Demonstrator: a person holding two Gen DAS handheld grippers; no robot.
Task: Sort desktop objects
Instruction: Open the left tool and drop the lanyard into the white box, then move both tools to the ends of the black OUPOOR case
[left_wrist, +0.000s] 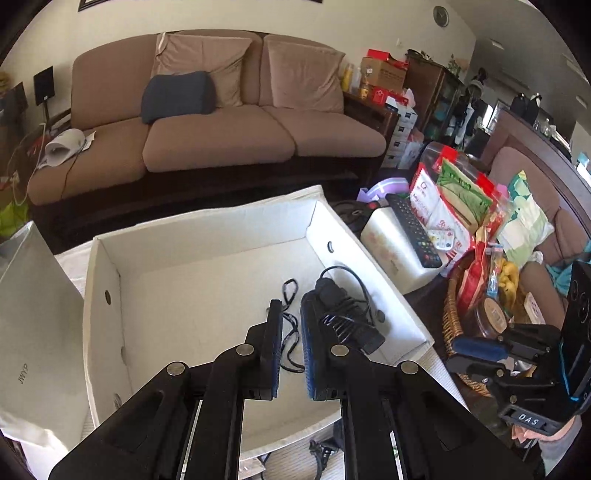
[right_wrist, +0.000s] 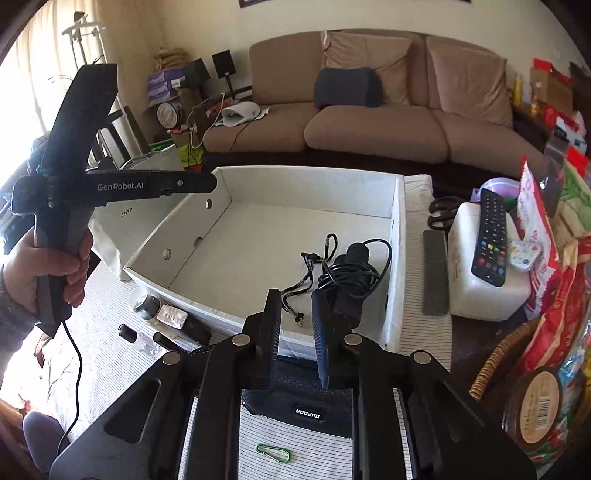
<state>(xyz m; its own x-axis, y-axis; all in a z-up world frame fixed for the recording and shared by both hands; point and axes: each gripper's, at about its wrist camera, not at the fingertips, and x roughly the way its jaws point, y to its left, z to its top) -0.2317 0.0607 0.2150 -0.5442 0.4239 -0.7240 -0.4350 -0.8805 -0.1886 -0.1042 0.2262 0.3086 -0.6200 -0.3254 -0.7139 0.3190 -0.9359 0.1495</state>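
Note:
A white open box (left_wrist: 207, 236) stands on the striped tablecloth. In its right part lie a black power adapter with a coiled cable (left_wrist: 347, 314) and a thin black lanyard (left_wrist: 290, 295). My left gripper (left_wrist: 291, 304) hovers over the box's near part, shut, with nothing in it. The right wrist view shows the same box (right_wrist: 303, 188), adapter (right_wrist: 351, 273) and lanyard (right_wrist: 314, 266). My right gripper (right_wrist: 295, 295) hangs above the box's near wall, its fingers slightly apart and empty. Below it lie a black pouch (right_wrist: 306, 406) and a green carabiner (right_wrist: 273, 452).
Small bottles (right_wrist: 147, 302) and dark items lie left of the box's front. On the right are a remote control (right_wrist: 489, 236) on a white container (right_wrist: 480, 291), a dark flat bar (right_wrist: 436, 273), scissors (right_wrist: 443, 212) and a wicker basket (right_wrist: 495, 362) of snacks. A hand (right_wrist: 55, 266) holds the left gripper's handle.

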